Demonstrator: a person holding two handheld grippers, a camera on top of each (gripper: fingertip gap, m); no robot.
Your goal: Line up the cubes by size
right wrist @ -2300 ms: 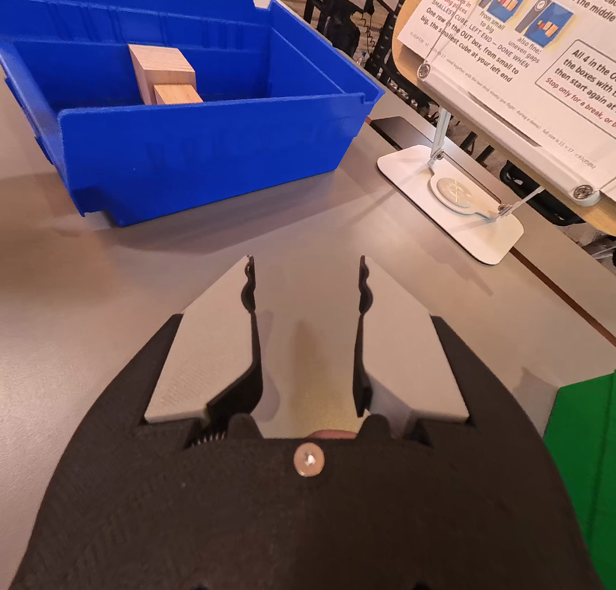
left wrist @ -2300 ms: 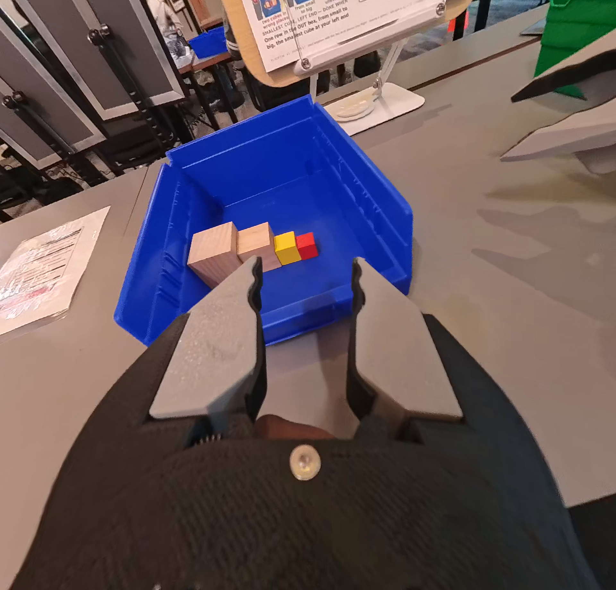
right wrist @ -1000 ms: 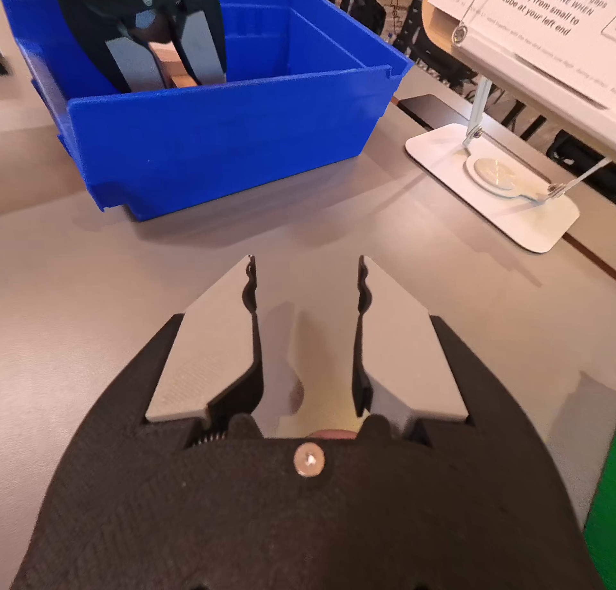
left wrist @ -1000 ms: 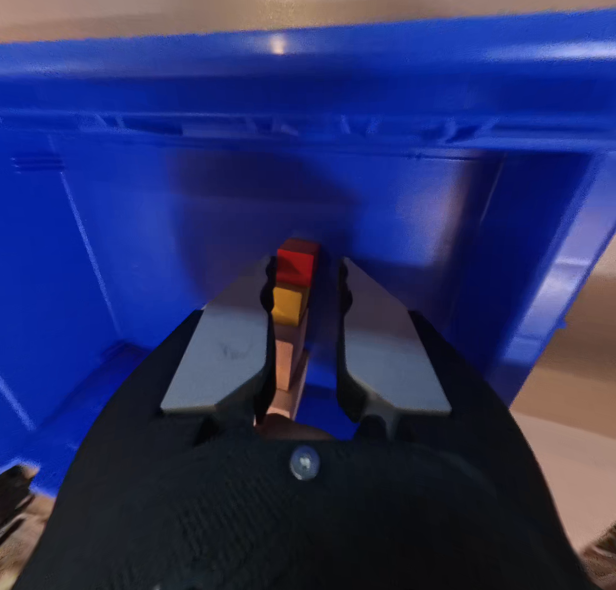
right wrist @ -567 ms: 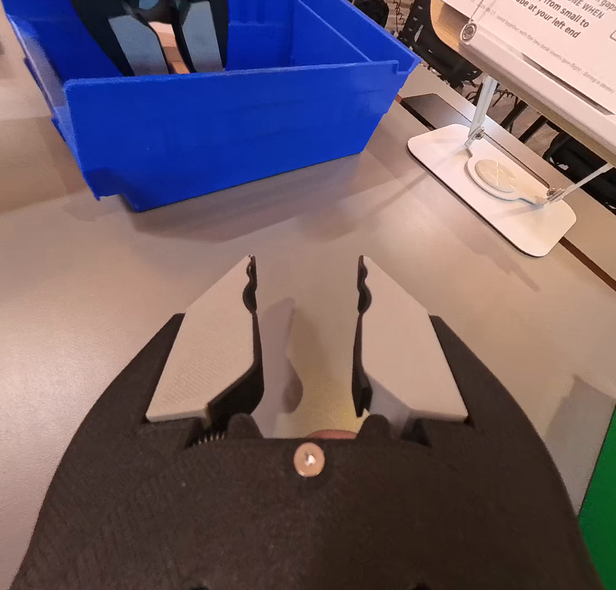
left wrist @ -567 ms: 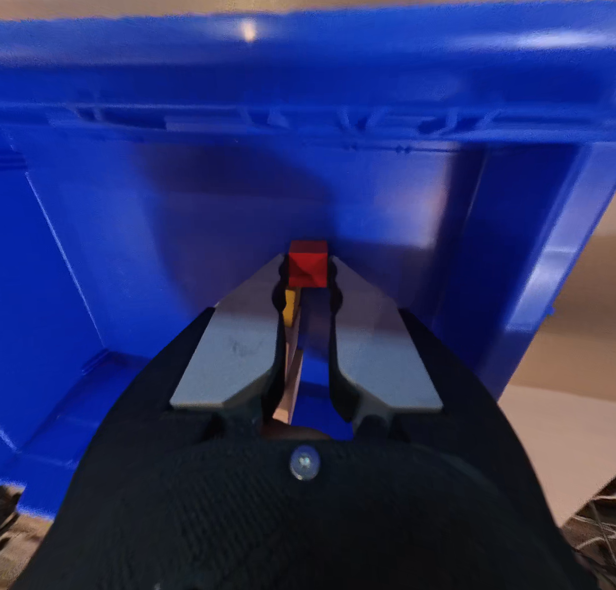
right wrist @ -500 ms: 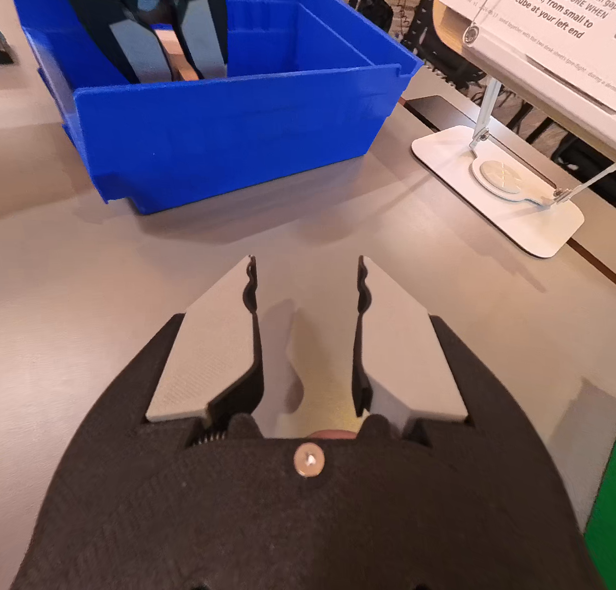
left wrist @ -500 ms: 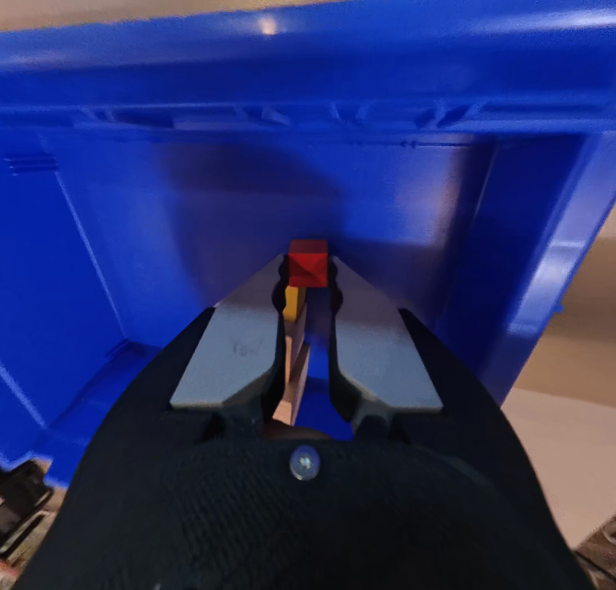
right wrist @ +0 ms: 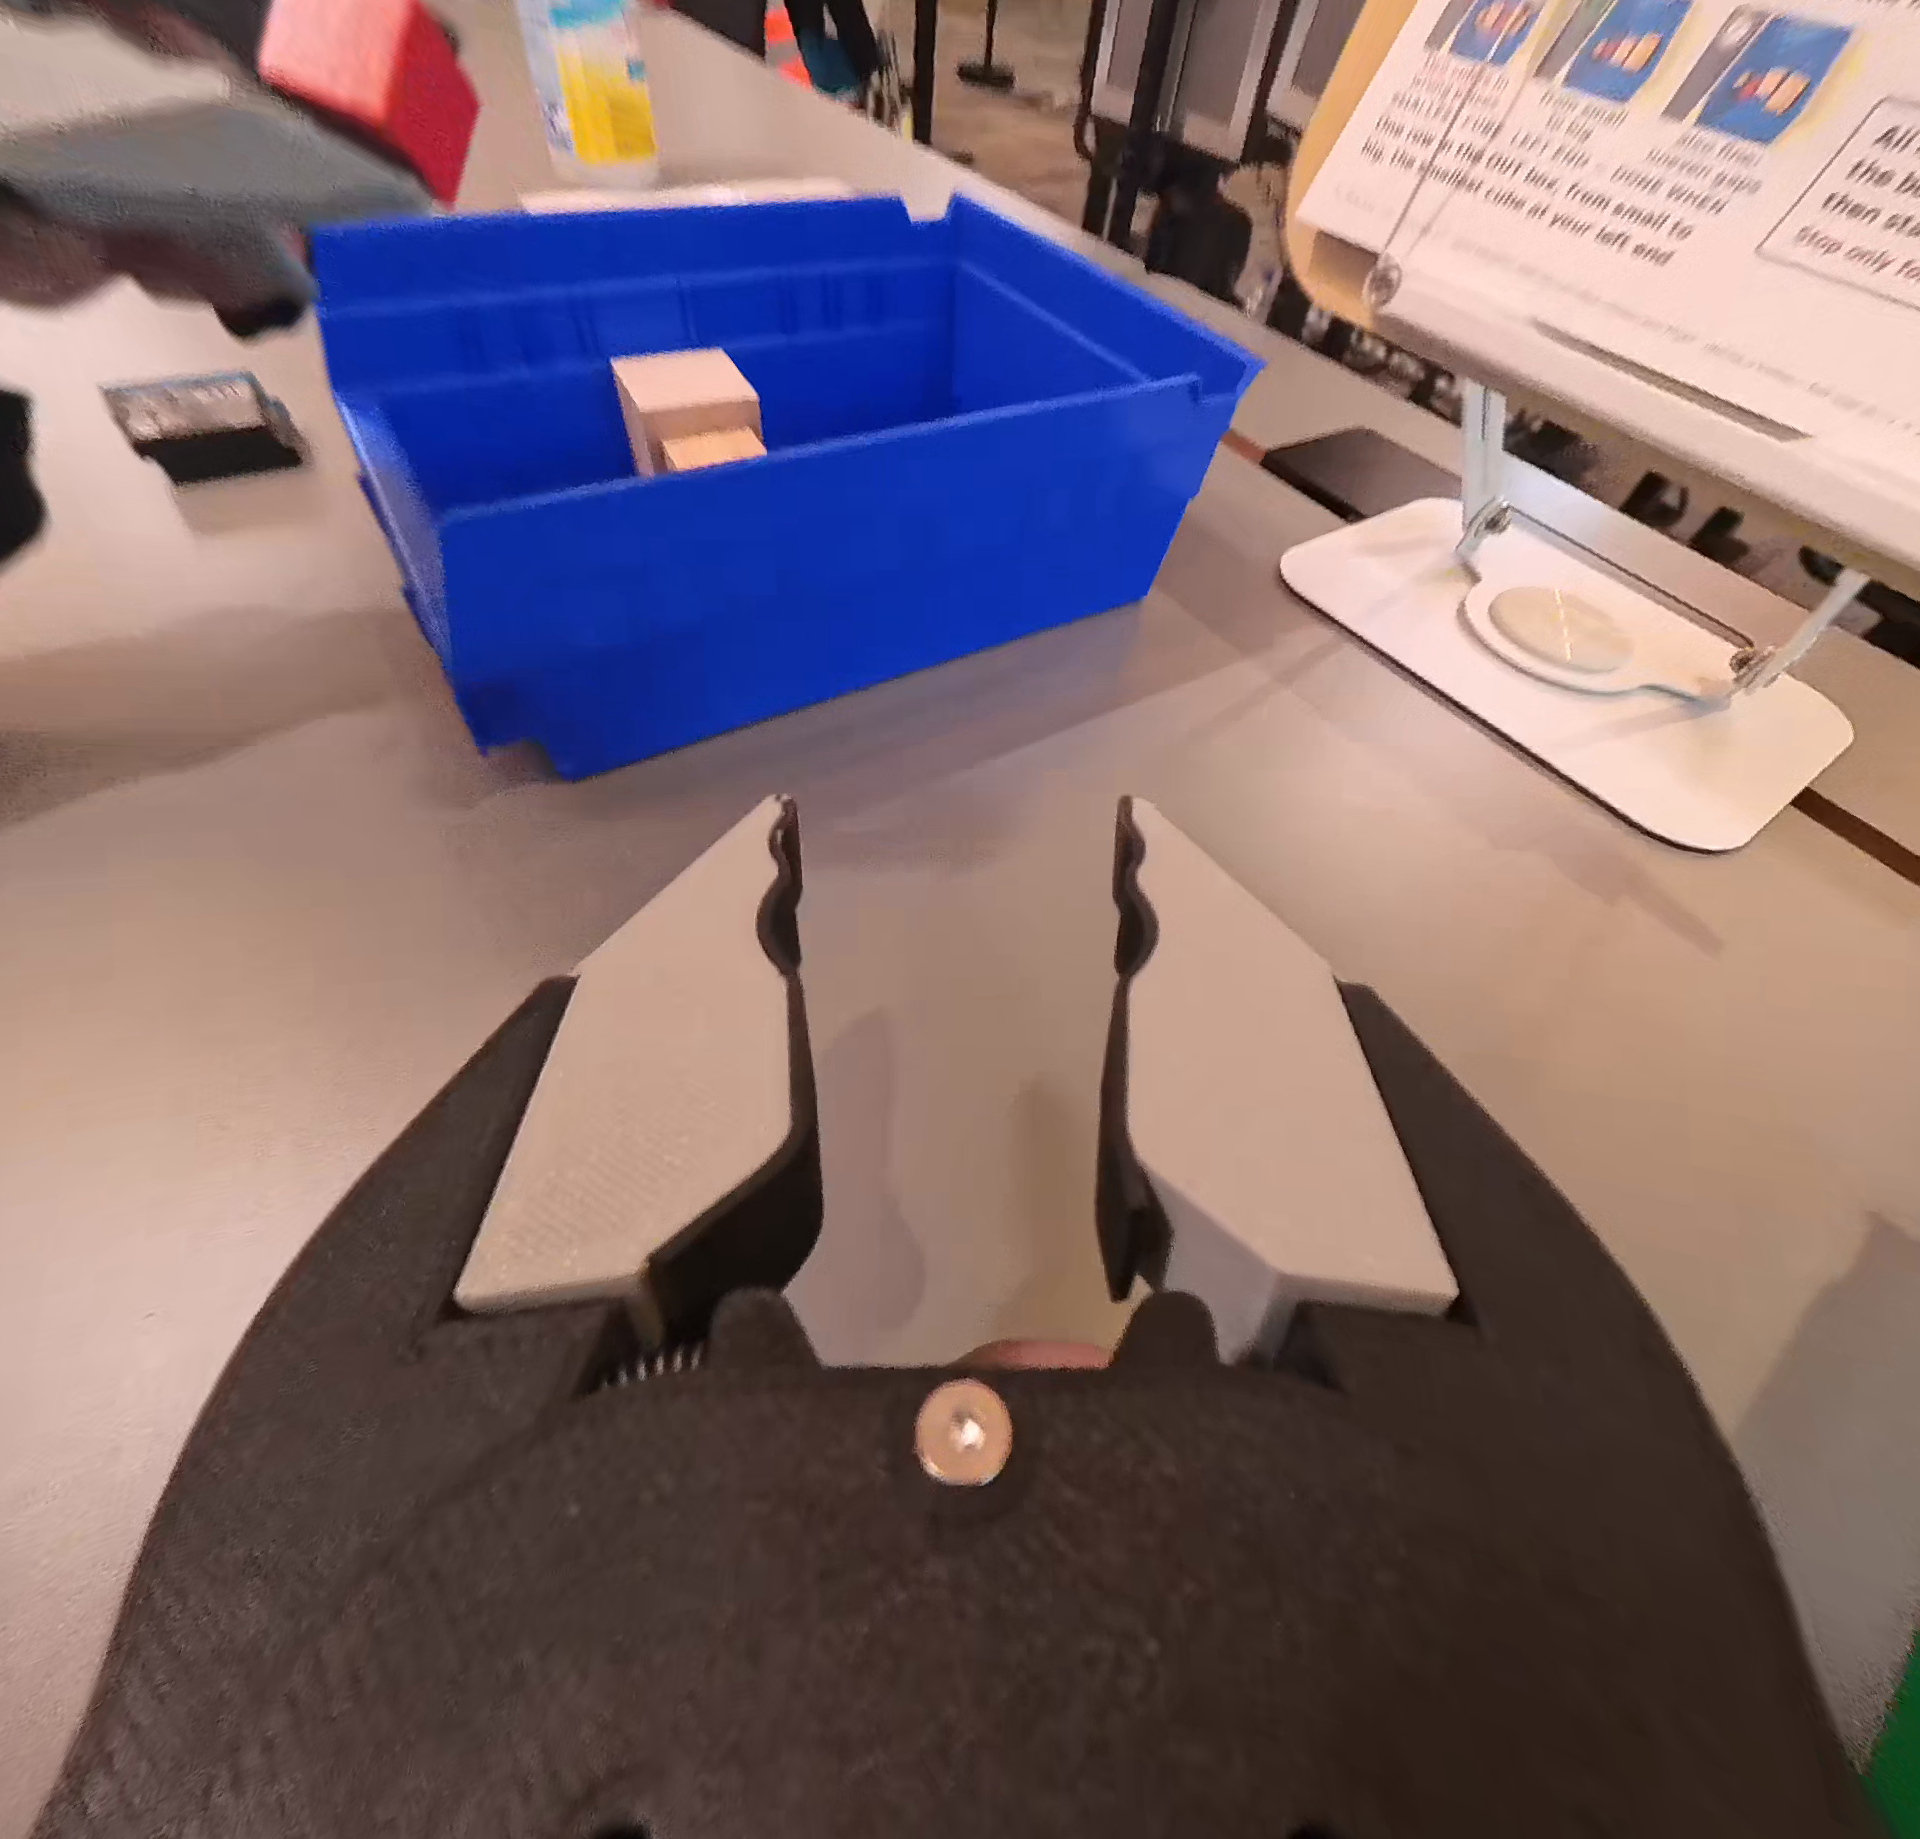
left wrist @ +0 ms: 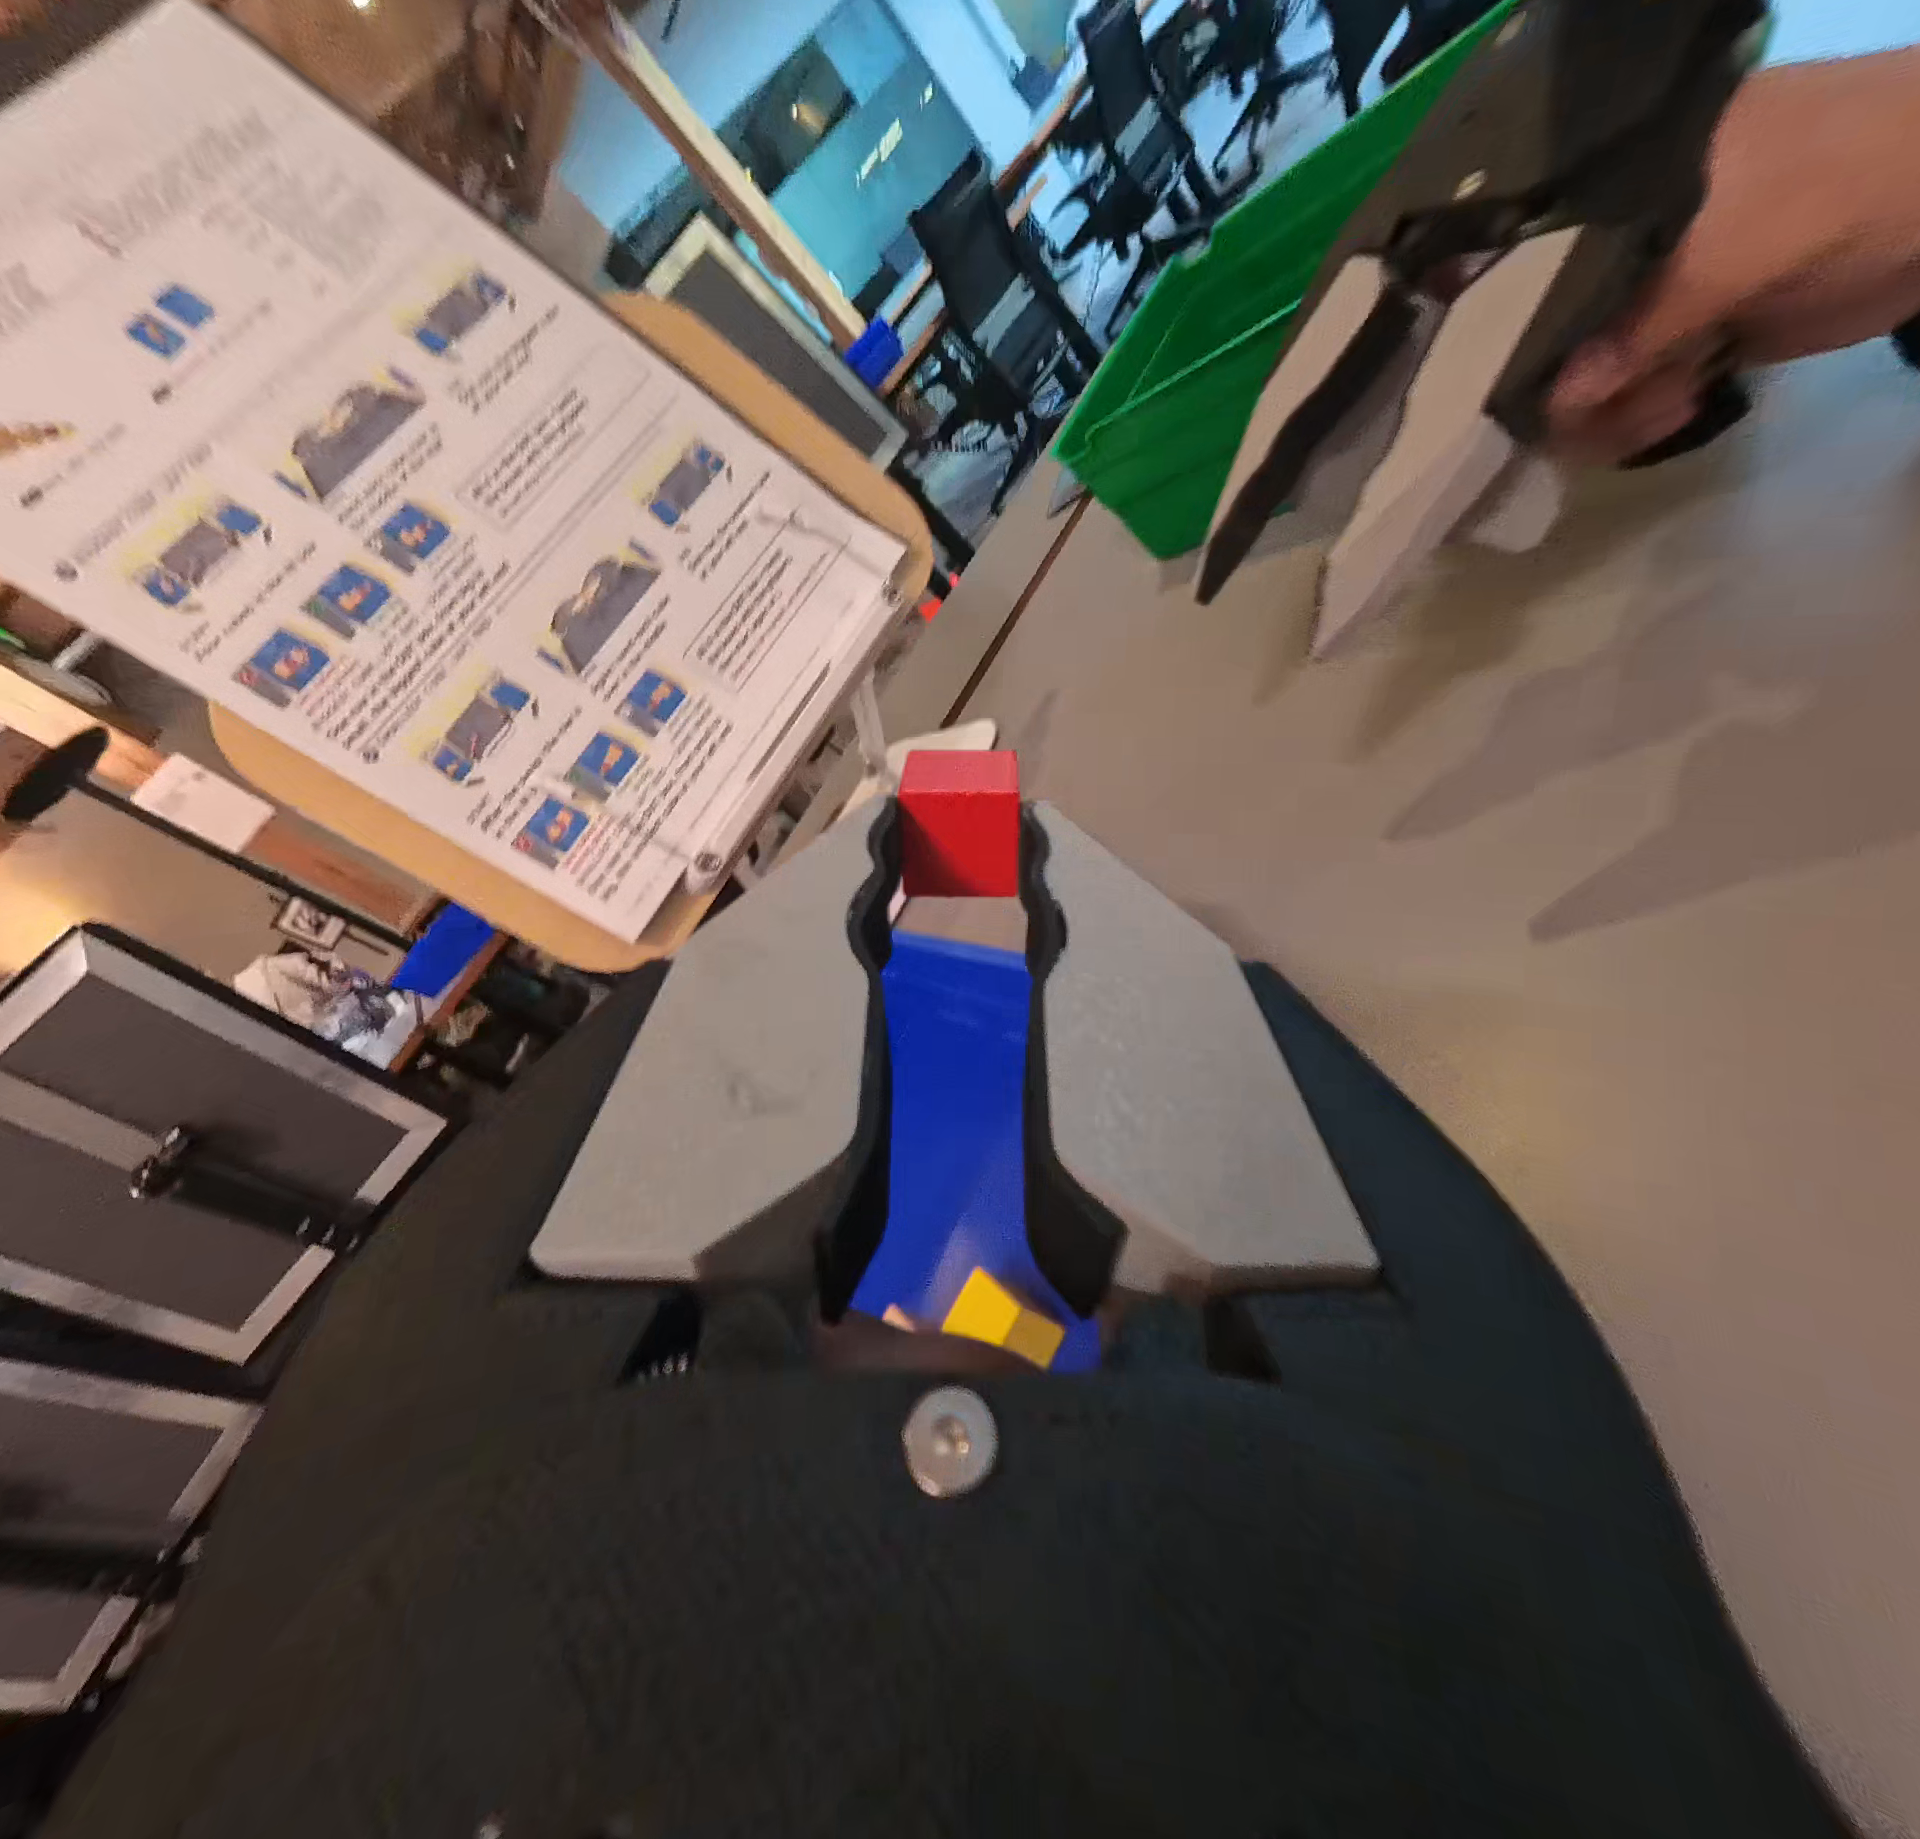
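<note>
1. Two claws. Left gripper point(left wrist: 958, 833) is clamped on the red cube point(left wrist: 957, 823), pinched at the fingertips and held up in the air. In the right wrist view that cube point(right wrist: 358, 70) shows at 11 o'clock, above and left of the bin, blurred.
2. Right gripper point(right wrist: 956, 833) has its jaws apart w/ nothing between them, low over the grey table point(right wrist: 1351, 906). In the left wrist view it point(left wrist: 1299, 584) sits at 1 o'clock, a hand point(left wrist: 1787, 262) around it.
3. Between the left fingers, down near the hinge: blue bin point(left wrist: 951, 1083) floor w/ the yellow cube point(left wrist: 997, 1311) on it, and a sliver of a wood cube point(left wrist: 899, 1316) just left of the yellow one.
4. Right wrist view: bin point(right wrist: 790, 563) at 12 o'clock on the table. Two wood cubes inside, big one point(right wrist: 681, 392) behind, smaller one point(right wrist: 712, 451) touching in front. Yellow cube is hidden by the near wall there.
5. Instruction board point(right wrist: 1621, 127) on a white stand point(right wrist: 1558, 688) at 2 o'clock, right of the bin.
6. Green bin point(left wrist: 1226, 376) at 1 o'clock in the left wrist view, behind the right gripper.
7. Bottle point(right wrist: 582, 54) at 11 o'clock beyond the blue bin; small dark card-like item point(right wrist: 203, 423) at 10 o'clock on the table, too blurred to id.
</note>
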